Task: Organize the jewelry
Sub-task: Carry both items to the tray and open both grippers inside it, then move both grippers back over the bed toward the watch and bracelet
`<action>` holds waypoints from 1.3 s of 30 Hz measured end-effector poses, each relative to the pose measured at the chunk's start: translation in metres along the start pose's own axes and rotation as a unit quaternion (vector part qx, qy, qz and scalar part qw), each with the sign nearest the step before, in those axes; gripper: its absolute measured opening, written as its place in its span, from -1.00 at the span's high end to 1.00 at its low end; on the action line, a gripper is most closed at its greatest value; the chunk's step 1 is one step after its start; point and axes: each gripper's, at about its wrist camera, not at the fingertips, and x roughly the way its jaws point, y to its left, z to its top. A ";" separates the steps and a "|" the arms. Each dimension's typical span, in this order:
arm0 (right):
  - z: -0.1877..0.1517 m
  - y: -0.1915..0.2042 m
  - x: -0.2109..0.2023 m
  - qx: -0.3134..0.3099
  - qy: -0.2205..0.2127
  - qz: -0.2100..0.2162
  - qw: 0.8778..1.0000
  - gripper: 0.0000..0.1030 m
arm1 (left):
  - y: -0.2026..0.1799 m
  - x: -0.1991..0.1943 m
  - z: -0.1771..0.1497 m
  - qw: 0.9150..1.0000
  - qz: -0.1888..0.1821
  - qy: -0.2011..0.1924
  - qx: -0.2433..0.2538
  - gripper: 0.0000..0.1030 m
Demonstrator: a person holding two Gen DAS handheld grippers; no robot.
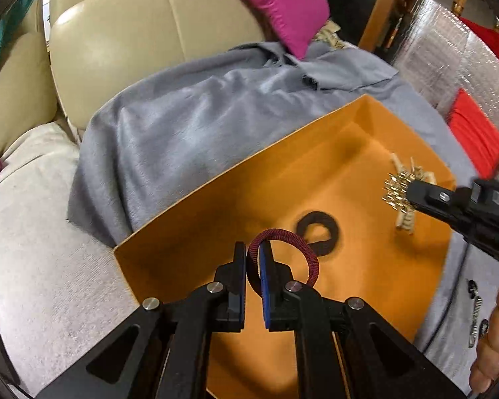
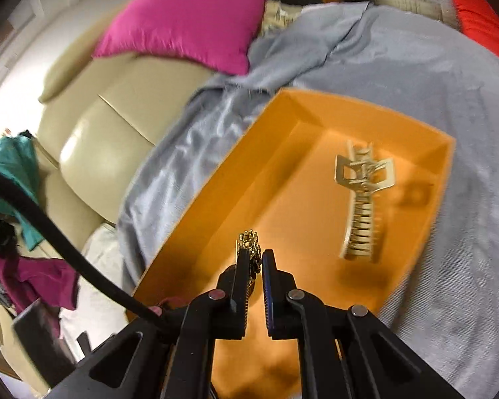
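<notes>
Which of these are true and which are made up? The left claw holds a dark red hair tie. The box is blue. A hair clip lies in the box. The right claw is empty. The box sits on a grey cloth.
1. The left claw holds a dark red hair tie. True.
2. The box is blue. False: it is orange.
3. A hair clip lies in the box. True: a cream claw clip rests on the box floor.
4. The right claw is empty. False: it is shut on a gold spiky piece.
5. The box sits on a grey cloth. True.
</notes>
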 end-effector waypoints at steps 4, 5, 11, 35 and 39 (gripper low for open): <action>0.010 0.004 0.033 0.001 0.023 -0.027 0.999 0.84 | 0.006 0.013 0.000 1.000 0.004 0.022 -0.007 0.85; 0.012 0.005 0.041 0.000 0.030 -0.031 0.999 0.84 | 0.007 0.016 -0.001 1.000 0.005 0.027 -0.008 0.85; 0.018 0.007 0.066 -0.009 0.051 -0.071 0.996 0.84 | 0.005 0.028 0.000 0.999 0.008 0.052 -0.008 0.85; -0.006 -0.036 -0.061 0.023 -0.073 -0.030 0.997 0.49 | -0.030 -0.013 0.006 0.992 0.100 -0.066 0.040 -0.24; -0.034 -0.084 -0.110 0.050 -0.098 -0.045 0.993 0.49 | -0.061 -0.032 -0.001 0.988 0.091 -0.109 0.066 -0.25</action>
